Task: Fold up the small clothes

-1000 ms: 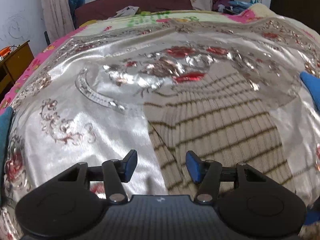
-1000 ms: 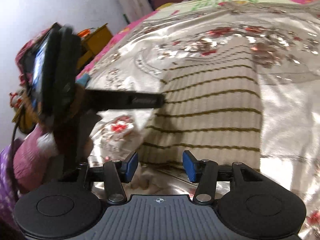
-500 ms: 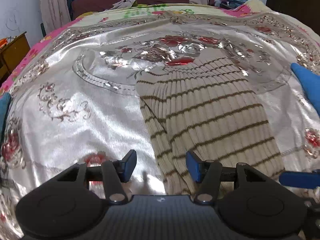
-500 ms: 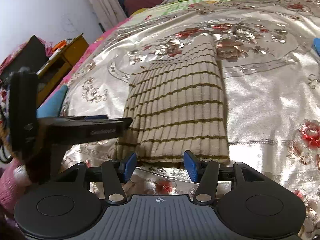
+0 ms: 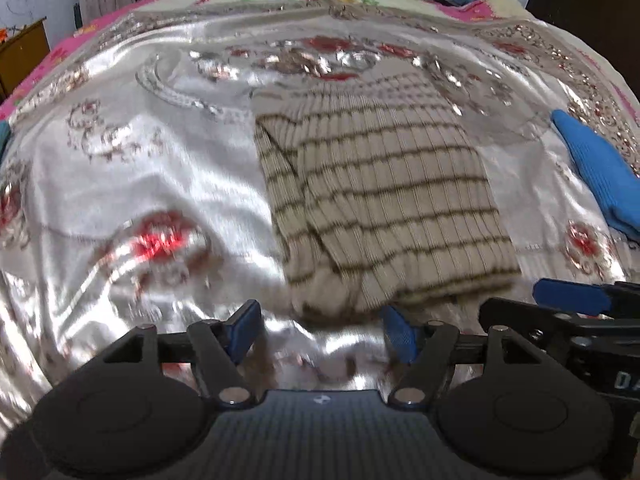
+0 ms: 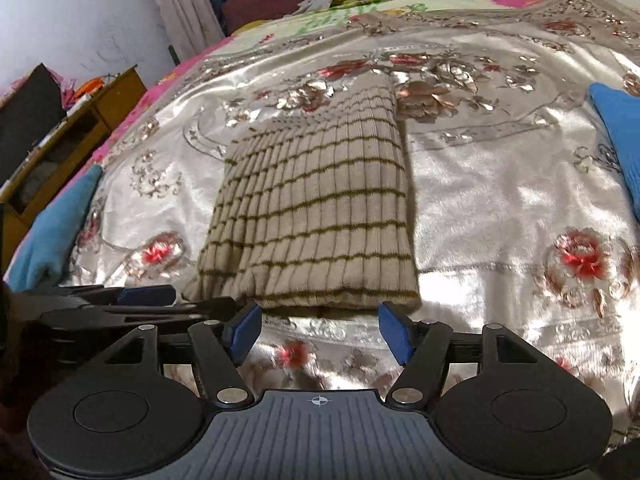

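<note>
A beige ribbed garment with thin brown stripes (image 5: 384, 196) lies folded into a long rectangle on the shiny floral bedspread (image 5: 132, 184); it also shows in the right wrist view (image 6: 316, 216). My left gripper (image 5: 320, 330) is open and empty, just in front of the garment's near left corner. My right gripper (image 6: 320, 332) is open and empty, just in front of the garment's near edge. The right gripper's blue fingertip shows at the left view's right edge (image 5: 572, 296). The left gripper shows at the right view's left edge (image 6: 120, 304).
A blue cloth (image 5: 600, 172) lies right of the garment, also in the right wrist view (image 6: 620, 136). A light blue cloth (image 6: 52, 224) lies at the bed's left edge. A wooden cabinet (image 6: 72, 136) stands left of the bed. Curtains and clutter are beyond.
Both grippers have drawn back toward the near edge of the bed, staying open. The garment's near end now lies ahead of the fingertips instead of between them.
</note>
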Motion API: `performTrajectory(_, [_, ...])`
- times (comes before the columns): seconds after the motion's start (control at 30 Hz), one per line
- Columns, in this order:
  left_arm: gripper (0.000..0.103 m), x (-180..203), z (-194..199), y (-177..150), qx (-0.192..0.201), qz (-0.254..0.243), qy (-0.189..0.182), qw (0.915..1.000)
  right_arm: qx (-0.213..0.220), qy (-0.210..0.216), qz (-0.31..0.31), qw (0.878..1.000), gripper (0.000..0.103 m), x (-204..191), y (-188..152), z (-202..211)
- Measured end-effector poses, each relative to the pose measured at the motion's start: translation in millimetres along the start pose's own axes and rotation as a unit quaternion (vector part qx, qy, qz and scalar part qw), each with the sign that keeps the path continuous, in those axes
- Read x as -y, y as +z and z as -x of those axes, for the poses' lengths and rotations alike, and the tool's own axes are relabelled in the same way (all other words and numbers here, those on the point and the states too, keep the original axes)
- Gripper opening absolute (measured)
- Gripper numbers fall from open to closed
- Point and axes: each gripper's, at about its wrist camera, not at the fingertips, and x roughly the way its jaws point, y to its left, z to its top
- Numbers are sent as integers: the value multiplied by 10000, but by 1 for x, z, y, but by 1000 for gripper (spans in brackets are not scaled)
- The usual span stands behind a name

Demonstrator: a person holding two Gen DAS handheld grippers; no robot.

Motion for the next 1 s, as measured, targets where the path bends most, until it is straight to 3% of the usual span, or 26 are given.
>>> performTrajectory(0.33, [74, 5, 12, -12, 79, -13, 97, 9999, 58, -355, 13, 9994, 72, 4, -14, 0])
performTrajectory(0.53, [75, 10, 11, -16, 85, -144, 338, 9993, 137, -475, 22, 9988, 78, 4, -19, 2])
performTrajectory(1.0, [75, 11, 7, -23, 39, -133, 307, 9994, 55, -520, -84, 9986, 78, 7, -25, 0])
